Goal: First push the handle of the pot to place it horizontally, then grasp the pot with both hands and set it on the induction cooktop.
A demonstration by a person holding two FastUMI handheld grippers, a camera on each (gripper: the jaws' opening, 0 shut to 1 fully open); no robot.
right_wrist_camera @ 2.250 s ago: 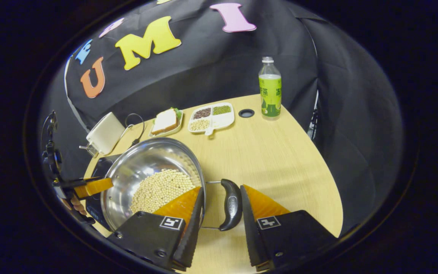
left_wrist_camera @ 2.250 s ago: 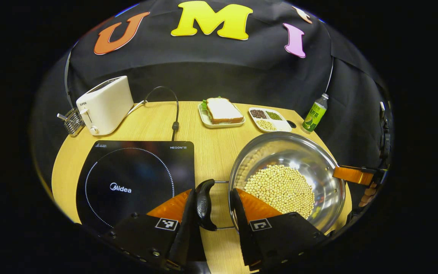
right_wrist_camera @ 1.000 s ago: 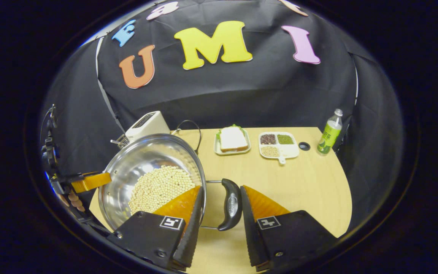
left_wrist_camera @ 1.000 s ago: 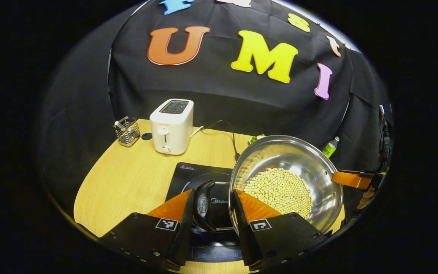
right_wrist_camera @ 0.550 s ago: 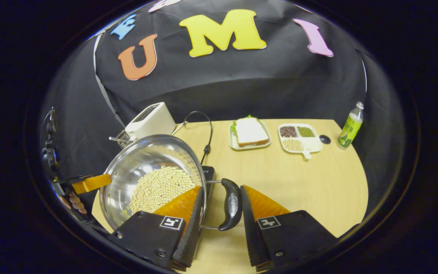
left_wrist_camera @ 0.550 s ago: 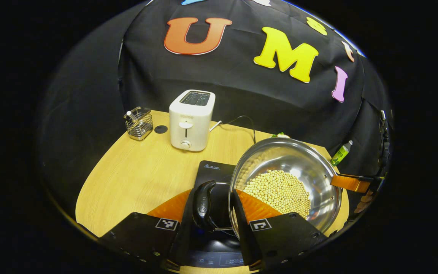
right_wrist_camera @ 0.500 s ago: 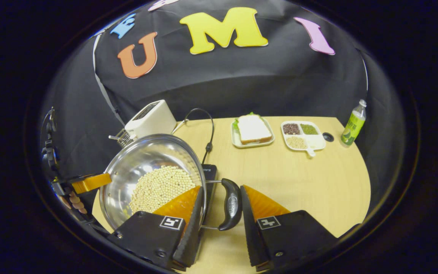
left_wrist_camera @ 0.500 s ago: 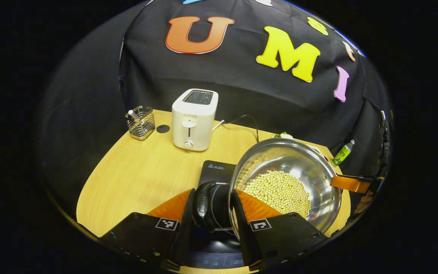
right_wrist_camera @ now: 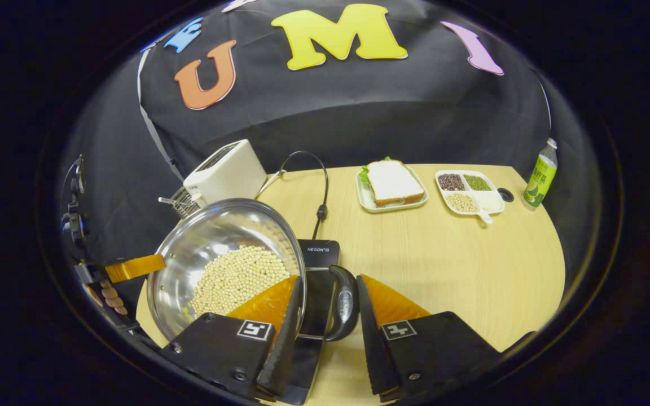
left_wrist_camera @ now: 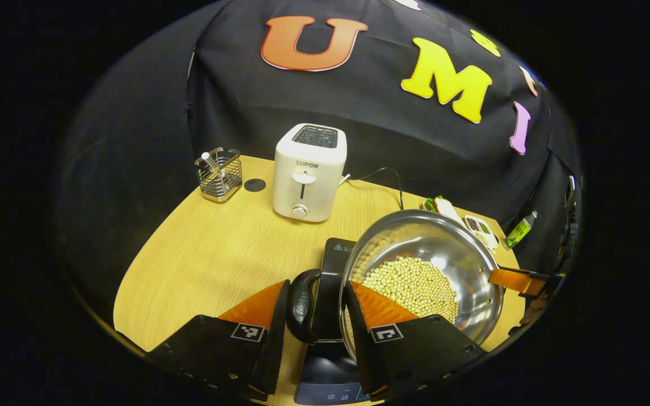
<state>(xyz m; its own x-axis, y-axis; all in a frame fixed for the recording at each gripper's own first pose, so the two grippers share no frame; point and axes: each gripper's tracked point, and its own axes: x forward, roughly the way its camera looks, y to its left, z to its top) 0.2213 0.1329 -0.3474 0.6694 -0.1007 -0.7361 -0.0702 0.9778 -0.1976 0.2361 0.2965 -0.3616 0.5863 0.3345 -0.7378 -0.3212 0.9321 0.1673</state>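
Observation:
A steel pot (left_wrist_camera: 449, 248) holding soybeans (left_wrist_camera: 415, 282) hangs between both grippers. My left gripper (left_wrist_camera: 317, 283) is shut on the pot's black left handle (left_wrist_camera: 301, 304). My right gripper (right_wrist_camera: 329, 277) is shut on the black right handle (right_wrist_camera: 345, 304). The black induction cooktop (left_wrist_camera: 332, 262) lies under the pot; its corner (right_wrist_camera: 318, 251) pokes out past the rim in the right gripper view. Whether the pot's bottom touches the cooktop, I cannot tell. Each view shows the other gripper at the pot's far rim: the right gripper (left_wrist_camera: 514, 279), and the left gripper (right_wrist_camera: 133, 268) with a hand (right_wrist_camera: 108, 296).
On the wooden table (left_wrist_camera: 206, 265), a white toaster (left_wrist_camera: 309, 172) and a wire basket (left_wrist_camera: 219, 175) stand behind the cooktop. A sandwich plate (right_wrist_camera: 391, 189), a divided dish of beans (right_wrist_camera: 469, 194) and a green bottle (right_wrist_camera: 539, 172) sit at the back right. The cooktop's cable (right_wrist_camera: 319, 211) curls between.
Both grippers have carried the pot leftwards from the bare table to above the cooktop. The toaster has swung to the middle of the left gripper view. Both grips are unchanged.

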